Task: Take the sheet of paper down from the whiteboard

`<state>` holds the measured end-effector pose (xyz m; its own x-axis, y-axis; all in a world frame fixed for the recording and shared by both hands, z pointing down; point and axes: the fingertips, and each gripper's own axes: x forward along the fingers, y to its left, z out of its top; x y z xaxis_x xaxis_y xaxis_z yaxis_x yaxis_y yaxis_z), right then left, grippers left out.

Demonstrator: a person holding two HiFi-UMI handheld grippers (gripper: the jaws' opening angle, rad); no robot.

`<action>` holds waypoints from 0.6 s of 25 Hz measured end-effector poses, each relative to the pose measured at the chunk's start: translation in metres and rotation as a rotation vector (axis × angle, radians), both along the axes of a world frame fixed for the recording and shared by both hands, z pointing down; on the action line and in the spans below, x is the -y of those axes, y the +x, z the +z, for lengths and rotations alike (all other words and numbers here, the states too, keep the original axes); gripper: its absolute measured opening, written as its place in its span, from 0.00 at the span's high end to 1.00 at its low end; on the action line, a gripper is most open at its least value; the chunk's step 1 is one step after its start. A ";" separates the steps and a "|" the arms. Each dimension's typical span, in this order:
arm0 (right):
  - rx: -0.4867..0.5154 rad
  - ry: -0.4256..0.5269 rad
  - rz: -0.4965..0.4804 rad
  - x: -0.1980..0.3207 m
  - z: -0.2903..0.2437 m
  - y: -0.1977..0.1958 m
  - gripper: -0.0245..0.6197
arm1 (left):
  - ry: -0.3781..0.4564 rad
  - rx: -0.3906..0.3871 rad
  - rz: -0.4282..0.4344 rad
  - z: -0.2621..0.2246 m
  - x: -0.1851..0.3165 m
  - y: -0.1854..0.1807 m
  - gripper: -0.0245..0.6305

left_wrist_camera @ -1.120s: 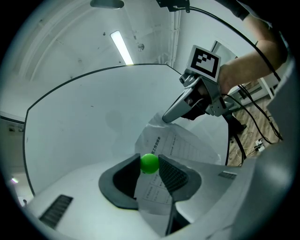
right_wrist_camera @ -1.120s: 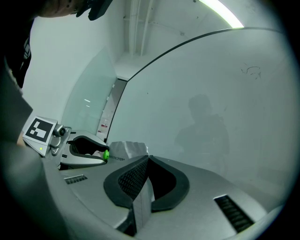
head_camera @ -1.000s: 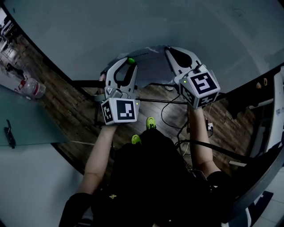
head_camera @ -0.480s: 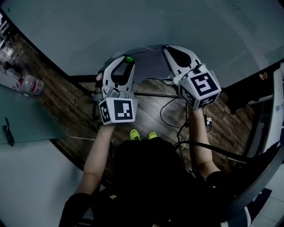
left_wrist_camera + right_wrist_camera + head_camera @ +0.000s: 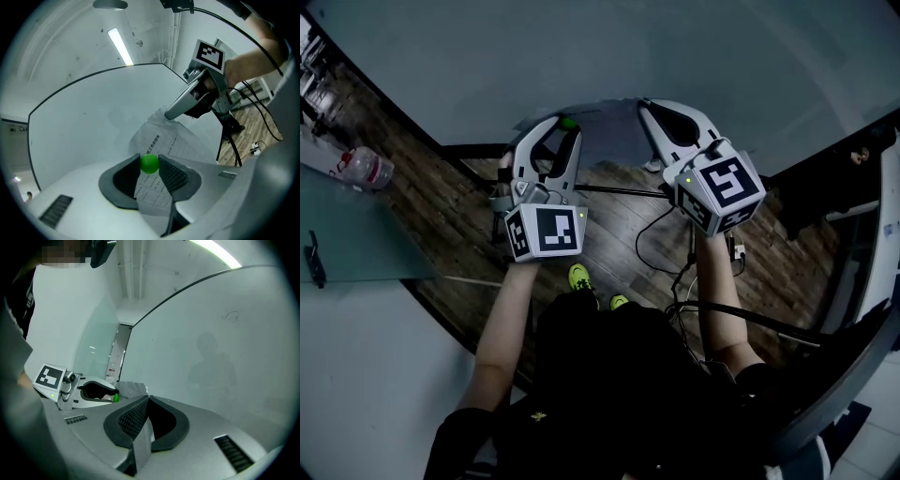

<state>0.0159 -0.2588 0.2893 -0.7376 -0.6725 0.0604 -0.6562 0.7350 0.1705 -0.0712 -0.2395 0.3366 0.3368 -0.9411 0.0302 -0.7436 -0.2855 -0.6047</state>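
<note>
Over the last second both tongs have drifted sideways together, carrying the sheet of paper [image 5: 165,140] slung between them, so I judge it is already off the board. My left tongs [image 5: 151,165], half spread, pinch a green ball [image 5: 150,163] with the sheet. The right tongs [image 5: 146,401], pressed together, clamp its other corner. The whiteboard [image 5: 89,112] stands behind.

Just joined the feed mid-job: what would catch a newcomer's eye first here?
A crumpled printed sheet of paper spans both grippers in front of the whiteboard. The left gripper pinches a bright green ball at its jaw tips, with the sheet running between its jaws. The right gripper is shut on another edge of the sheet.
</note>
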 end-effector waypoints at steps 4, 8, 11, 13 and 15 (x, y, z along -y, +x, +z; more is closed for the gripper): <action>0.019 -0.010 -0.024 -0.020 0.001 0.018 0.95 | 0.001 0.006 -0.013 -0.002 -0.019 0.019 0.77; 0.035 -0.014 -0.046 -0.033 0.000 0.030 0.95 | 0.006 0.006 -0.029 -0.005 -0.034 0.032 0.77; 0.040 -0.016 -0.061 -0.039 -0.002 0.034 0.95 | 0.006 0.009 -0.042 -0.008 -0.041 0.035 0.77; 0.044 -0.016 -0.072 -0.043 -0.003 0.036 0.95 | 0.009 0.012 -0.052 -0.010 -0.045 0.037 0.77; 0.050 -0.019 -0.084 -0.049 -0.003 0.041 0.95 | 0.010 0.014 -0.061 -0.010 -0.051 0.042 0.77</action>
